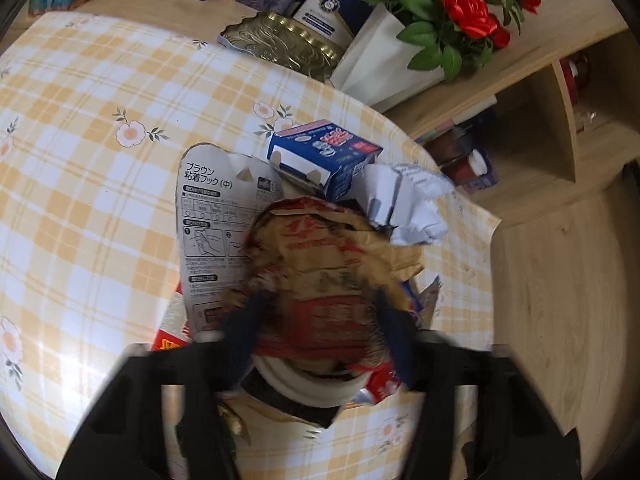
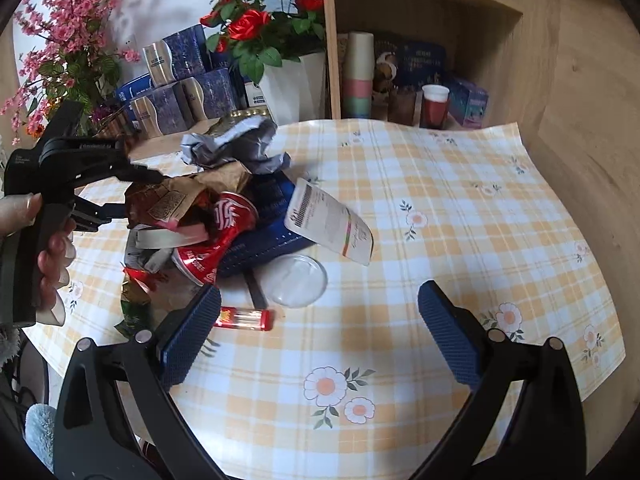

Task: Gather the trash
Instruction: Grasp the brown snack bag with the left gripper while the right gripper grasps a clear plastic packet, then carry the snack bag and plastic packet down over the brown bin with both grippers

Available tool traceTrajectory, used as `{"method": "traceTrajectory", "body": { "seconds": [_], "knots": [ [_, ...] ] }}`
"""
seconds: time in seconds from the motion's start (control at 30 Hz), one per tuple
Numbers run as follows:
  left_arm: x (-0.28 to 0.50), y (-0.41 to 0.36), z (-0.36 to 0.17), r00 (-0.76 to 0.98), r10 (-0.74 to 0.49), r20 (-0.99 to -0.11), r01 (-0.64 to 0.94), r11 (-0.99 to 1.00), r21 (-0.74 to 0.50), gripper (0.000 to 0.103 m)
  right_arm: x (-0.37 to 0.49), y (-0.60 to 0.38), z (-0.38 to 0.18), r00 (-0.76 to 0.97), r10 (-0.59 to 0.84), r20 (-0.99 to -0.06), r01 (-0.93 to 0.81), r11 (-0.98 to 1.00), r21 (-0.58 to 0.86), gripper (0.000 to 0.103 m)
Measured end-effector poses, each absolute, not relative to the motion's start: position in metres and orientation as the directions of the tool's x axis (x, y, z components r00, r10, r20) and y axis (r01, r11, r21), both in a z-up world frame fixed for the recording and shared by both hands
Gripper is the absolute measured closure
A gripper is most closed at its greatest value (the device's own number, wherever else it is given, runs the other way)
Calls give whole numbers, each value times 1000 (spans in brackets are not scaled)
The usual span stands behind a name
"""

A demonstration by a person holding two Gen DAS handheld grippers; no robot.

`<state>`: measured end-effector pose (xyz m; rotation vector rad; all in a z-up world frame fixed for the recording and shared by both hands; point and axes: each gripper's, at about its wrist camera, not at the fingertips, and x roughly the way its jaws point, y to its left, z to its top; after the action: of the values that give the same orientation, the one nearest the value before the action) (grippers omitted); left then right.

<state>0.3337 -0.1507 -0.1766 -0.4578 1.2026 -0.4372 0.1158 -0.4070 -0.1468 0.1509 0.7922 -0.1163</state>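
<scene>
left gripper has its jaws squeezed in on a crumpled brown paper bag on top of the trash pile on the checked tablecloth; right gripper is wide apart over bare cloth, holding nothing; a red lighter lies just beside its left finger.

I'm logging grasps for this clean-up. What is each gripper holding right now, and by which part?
The left gripper has its pads on the crumpled brown paper bag, at its near end. The right gripper is open over the tablecloth, holding nothing.
</scene>
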Motion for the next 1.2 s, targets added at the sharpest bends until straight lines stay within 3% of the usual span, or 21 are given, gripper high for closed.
{"method": "traceTrajectory", "body": {
  "seconds": [0.1, 0.23, 0.63, 0.7, 0.77, 0.83, 0.9, 1.0, 1.2],
  "knots": [
    [329, -147, -170, 307, -553, -775, 128, 831, -542, 72, 119, -410, -152, 697, -40, -716, 151, 984, 93, 6],
    [319, -138, -147, 351, -550, -758, 194, 835, -516, 73, 130, -410, -157, 698, -57, -714, 125, 991, 43, 6],
    [277, -108, -85, 507, -507, -697, 334, 861, -383, 74, 223, -386, -221, 585, -283, -760, -6, 936, -353, 10],
    [272, -106, -82, 511, -508, -693, 351, 860, -370, 74, 239, -383, -229, 565, -299, -769, -28, 924, -380, 27],
    [269, -104, -82, 507, -511, -694, 362, 857, -366, 74, 249, -384, -232, 560, -309, -769, -27, 920, -390, 38],
    [266, -103, -81, 512, -506, -694, 370, 859, -353, 74, 254, -385, -231, 555, -292, -779, -28, 929, -368, 64],
    [261, -101, -78, 528, -497, -689, 377, 864, -334, 74, 252, -388, -220, 577, -262, -773, -8, 945, -326, 76],
    [254, -96, -74, 550, -489, -676, 384, 868, -316, 74, 239, -395, -195, 636, -208, -743, 30, 969, -246, 86],
    [239, -90, -66, 565, -492, -662, 389, 867, -312, 74, 208, -409, -149, 720, -68, -691, 86, 996, -8, 86]
  ]
}}
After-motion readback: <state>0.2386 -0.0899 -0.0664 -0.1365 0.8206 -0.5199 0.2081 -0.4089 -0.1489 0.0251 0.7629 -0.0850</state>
